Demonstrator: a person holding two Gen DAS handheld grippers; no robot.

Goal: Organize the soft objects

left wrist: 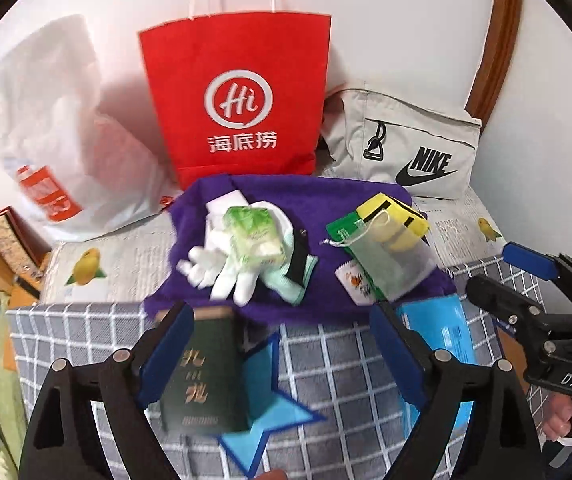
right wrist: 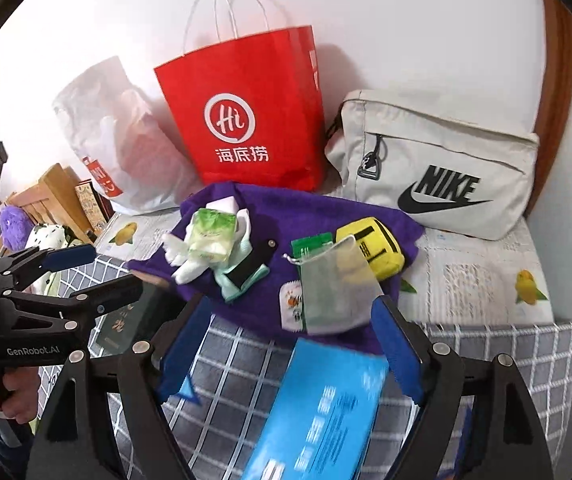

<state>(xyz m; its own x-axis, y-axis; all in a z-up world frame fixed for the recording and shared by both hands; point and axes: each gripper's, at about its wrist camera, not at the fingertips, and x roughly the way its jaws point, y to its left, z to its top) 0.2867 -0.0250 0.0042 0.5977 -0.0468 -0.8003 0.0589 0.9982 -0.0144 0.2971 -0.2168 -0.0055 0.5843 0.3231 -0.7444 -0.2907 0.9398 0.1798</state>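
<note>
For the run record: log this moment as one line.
left gripper open over dark green book | right gripper open over blue packet | soft items on purple cloth untouched

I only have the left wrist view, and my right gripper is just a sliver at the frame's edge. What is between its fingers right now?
Observer: The right gripper is open. A blue packet lies between its fingers on the checked cover, and neither finger seems to be clamping it.
Operator: Is anything soft off to my left, past the wooden furniture, that I can't see?
Observer: Yes. A fuzzy purple plush sits beside the wooden frame, away from the pile on the purple cloth.
</note>
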